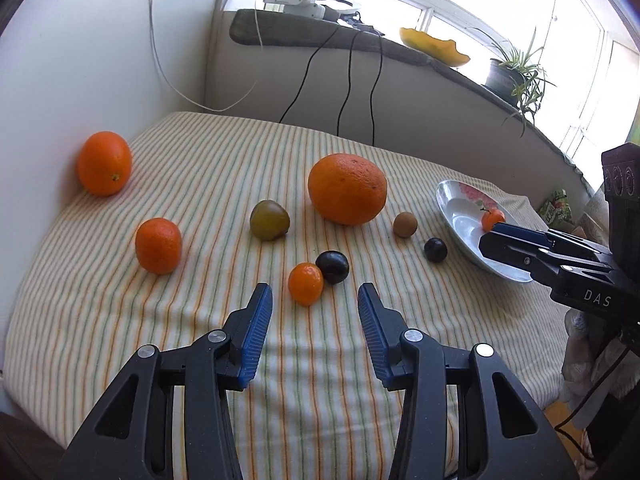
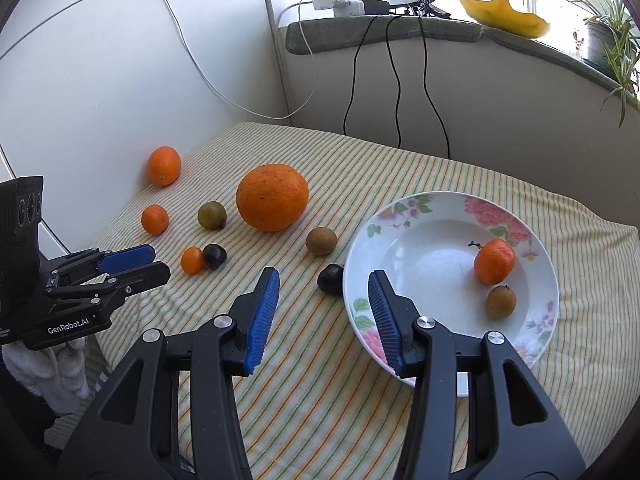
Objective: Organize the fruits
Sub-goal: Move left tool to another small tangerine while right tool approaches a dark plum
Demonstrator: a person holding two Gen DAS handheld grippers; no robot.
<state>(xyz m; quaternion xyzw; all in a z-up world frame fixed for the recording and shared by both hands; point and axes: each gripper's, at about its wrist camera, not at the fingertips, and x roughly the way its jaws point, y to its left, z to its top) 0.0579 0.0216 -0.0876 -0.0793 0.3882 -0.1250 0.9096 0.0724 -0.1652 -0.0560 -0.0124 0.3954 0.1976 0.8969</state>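
Fruits lie scattered on a striped cloth (image 1: 200,340). My left gripper (image 1: 315,294) is open and holds nothing. A small tangerine (image 1: 305,283) touching a dark plum (image 1: 332,266) lies just beyond its tips. My right gripper (image 2: 323,280) is also open and holds nothing, hovering at the near-left rim of a flowered plate (image 2: 400,212), with a second dark plum (image 2: 330,279) beyond its tips. In the plate lie a tangerine (image 2: 494,261) and a small brown fruit (image 2: 501,301). A big orange (image 1: 347,189) sits mid-cloth.
Also on the cloth are a greenish fruit (image 1: 269,219), a mandarin (image 1: 158,245), an orange (image 1: 105,163) by the left wall and a brown fruit (image 1: 405,224). Cables hang down the back wall. A plant (image 1: 516,72) stands on the sill.
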